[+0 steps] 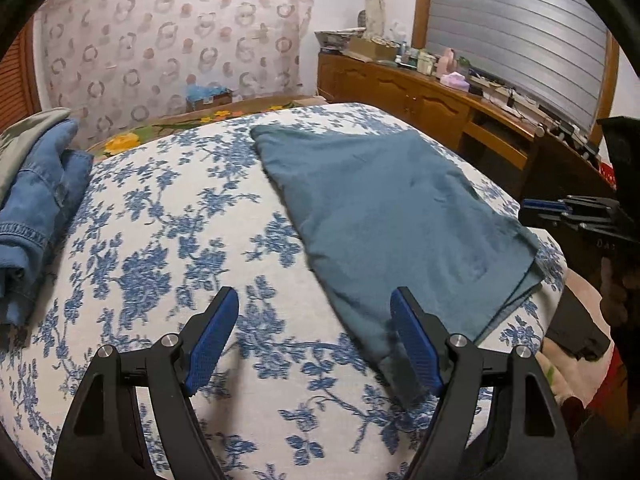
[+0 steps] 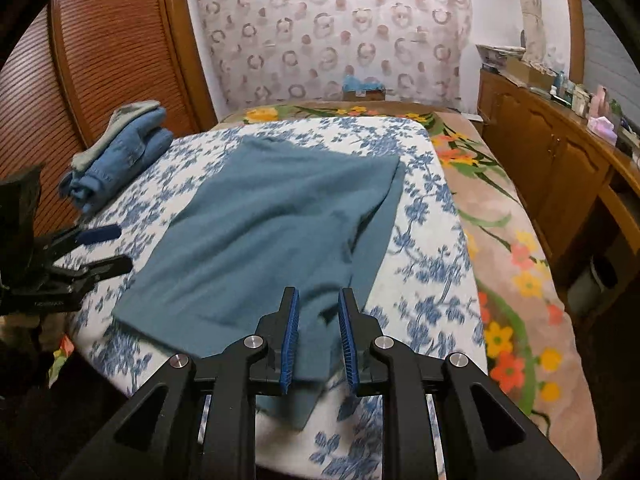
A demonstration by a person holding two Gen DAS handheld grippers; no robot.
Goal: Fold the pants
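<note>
The teal pants (image 1: 396, 216) lie folded flat on the blue-flowered white bedspread (image 1: 172, 240); they also show in the right wrist view (image 2: 272, 232). My left gripper (image 1: 316, 312) is open and empty, its right finger just over the pants' near left corner. My right gripper (image 2: 318, 312) stands partly open over the pants' near edge, with cloth between the jaws but not pinched. The right gripper also shows at the right in the left wrist view (image 1: 560, 210), and the left gripper at the left in the right wrist view (image 2: 108, 250).
Folded jeans with a grey garment on top (image 2: 120, 152) sit at the bed's far left. A wooden cupboard with clutter (image 1: 432, 92) runs along the right. A flowered blanket (image 2: 512, 264) covers the bed's right side. A slatted wooden door (image 2: 80, 80) stands at left.
</note>
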